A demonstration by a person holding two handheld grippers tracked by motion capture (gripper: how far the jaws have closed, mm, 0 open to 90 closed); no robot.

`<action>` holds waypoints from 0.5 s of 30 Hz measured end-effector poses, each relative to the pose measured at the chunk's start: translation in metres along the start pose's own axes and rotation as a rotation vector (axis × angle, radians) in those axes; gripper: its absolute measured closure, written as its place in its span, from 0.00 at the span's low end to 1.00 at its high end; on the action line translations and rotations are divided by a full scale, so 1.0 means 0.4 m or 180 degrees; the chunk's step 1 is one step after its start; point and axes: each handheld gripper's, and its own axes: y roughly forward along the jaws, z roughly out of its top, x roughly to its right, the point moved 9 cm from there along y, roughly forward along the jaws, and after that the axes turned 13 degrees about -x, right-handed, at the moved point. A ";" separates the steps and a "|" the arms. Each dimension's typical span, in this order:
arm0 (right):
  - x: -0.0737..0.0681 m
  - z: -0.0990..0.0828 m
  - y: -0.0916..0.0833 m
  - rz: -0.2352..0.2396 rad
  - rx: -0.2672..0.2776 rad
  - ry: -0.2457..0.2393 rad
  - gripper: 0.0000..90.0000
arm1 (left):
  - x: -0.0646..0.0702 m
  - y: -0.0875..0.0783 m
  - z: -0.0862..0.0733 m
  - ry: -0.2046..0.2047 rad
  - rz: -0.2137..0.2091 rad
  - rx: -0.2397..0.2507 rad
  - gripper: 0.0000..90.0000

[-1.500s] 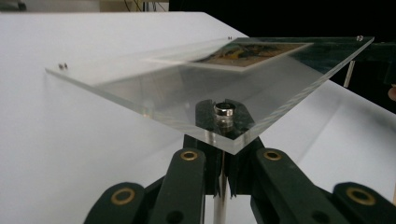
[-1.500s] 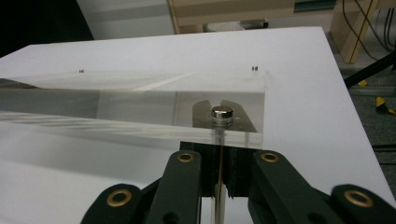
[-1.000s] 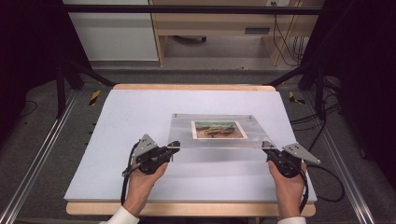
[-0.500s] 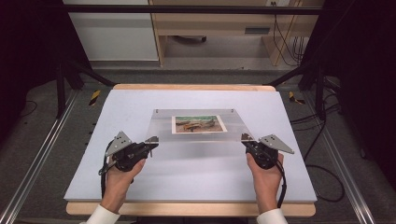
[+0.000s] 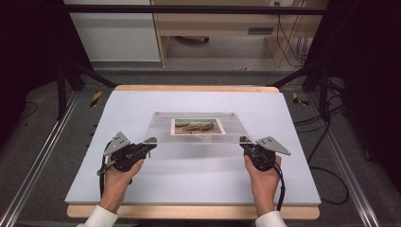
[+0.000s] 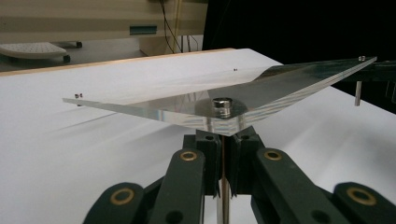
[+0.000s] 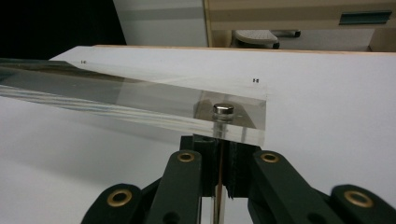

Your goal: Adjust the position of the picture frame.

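Where the white counter [image 5: 142, 189] spans the frame's middle, a clear panel [image 5: 196, 126] with a photo [image 5: 196, 126] sits at centre, raised; left tongs [image 5: 149, 146] and right tongs [image 5: 244, 144] are clamped on its near corner posts.

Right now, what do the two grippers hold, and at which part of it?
Both hold one clear plate. The left gripper grips the metal leg under its near left corner, and the right gripper the leg under its near right corner.
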 end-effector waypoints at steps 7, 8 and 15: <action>-0.009 -0.022 0.005 0.0011 -0.0088 0.0025 0.94 | -0.012 0.011 -0.029 -0.0090 -0.0014 -0.0078 0.93; -0.010 -0.024 0.005 0.0015 -0.0094 0.0026 0.94 | -0.014 0.011 -0.033 -0.0098 -0.0006 -0.0085 0.93; -0.017 -0.043 0.007 0.0052 -0.0103 -0.0011 0.94 | -0.016 0.015 -0.064 -0.0071 0.0081 -0.0279 0.93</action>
